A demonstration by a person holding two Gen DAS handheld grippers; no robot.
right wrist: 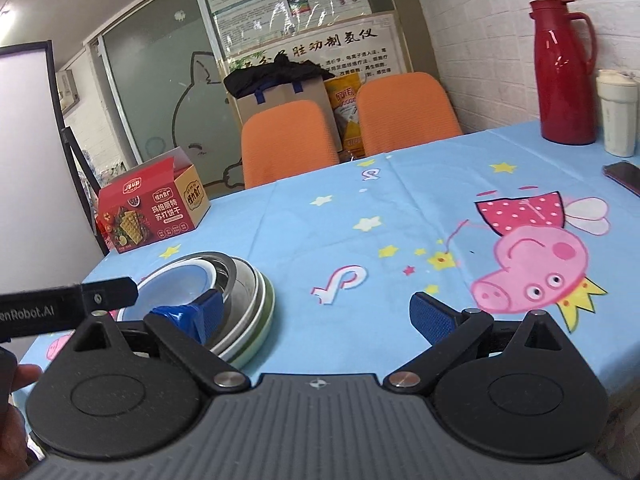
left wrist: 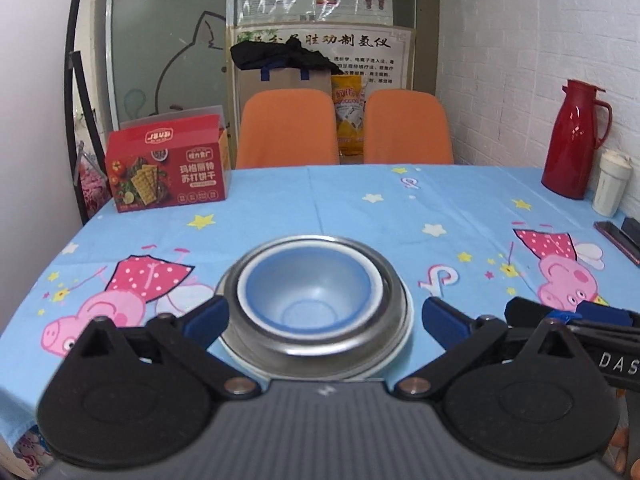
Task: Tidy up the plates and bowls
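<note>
A blue bowl (left wrist: 312, 292) sits nested inside a steel bowl (left wrist: 320, 344), which rests on a stack of plates with a white and green rim (right wrist: 260, 320) on the blue tablecloth. My left gripper (left wrist: 324, 320) is open and empty, its blue pads on either side of the stack, just behind it. My right gripper (right wrist: 316, 312) is open and empty to the right of the stack; its left pad (right wrist: 208, 312) is close to the steel bowl's rim (right wrist: 240, 276). The right gripper also shows at the right edge of the left wrist view (left wrist: 568, 316).
A red cracker box (left wrist: 168, 164) stands at the far left of the table. A red thermos (left wrist: 572, 140), a white cup (left wrist: 612, 184) and a phone (left wrist: 616, 236) are at the far right by the wall. Two orange chairs (left wrist: 288, 128) stand behind the table.
</note>
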